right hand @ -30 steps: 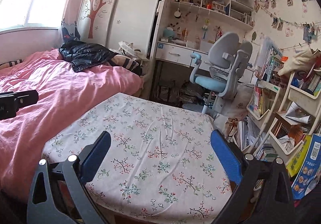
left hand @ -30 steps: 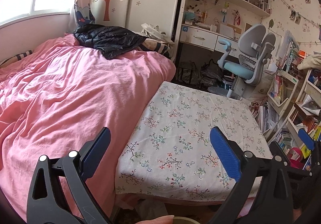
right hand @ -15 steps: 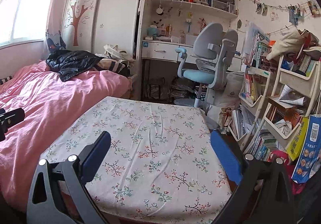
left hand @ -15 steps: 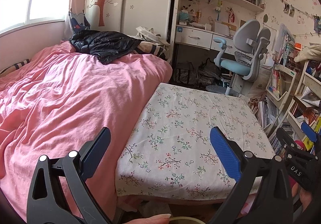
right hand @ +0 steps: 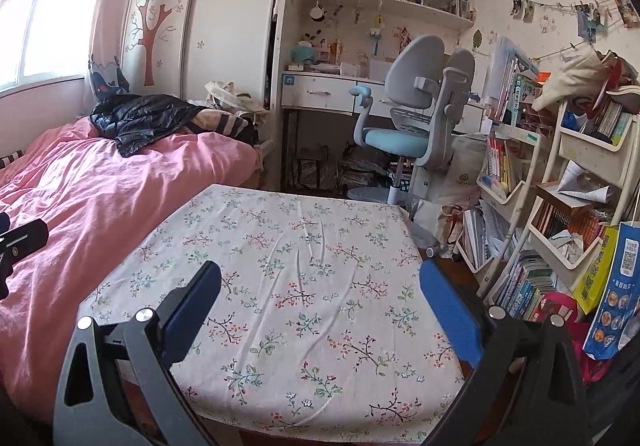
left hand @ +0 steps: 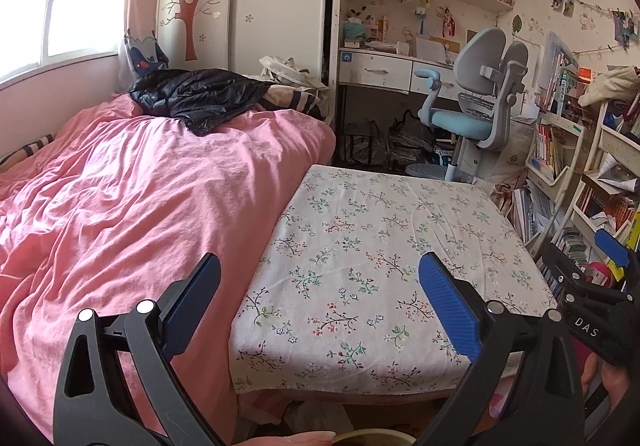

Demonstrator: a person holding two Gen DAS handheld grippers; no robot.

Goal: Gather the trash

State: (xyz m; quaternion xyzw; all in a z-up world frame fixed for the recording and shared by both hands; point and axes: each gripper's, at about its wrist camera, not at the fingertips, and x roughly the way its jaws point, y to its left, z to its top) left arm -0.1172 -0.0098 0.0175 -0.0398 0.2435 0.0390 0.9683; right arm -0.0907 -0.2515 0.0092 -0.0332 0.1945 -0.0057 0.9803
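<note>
Both views shifted right; two hand-held grippers point(left hand: 320, 286) point(right hand: 320, 286) gaping, empty, over one floral table point(right hand: 304, 246).

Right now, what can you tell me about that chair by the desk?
The desk chair has a split grey backrest in two rounded halves, a light blue seat, blue-padded grey armrests, and a pale round base. It looks like plastic with soft padding. It stands upright on the floor before the white desk, facing left, seat empty, beyond the flowered tablecloth and beside a crowded bookshelf.
</note>
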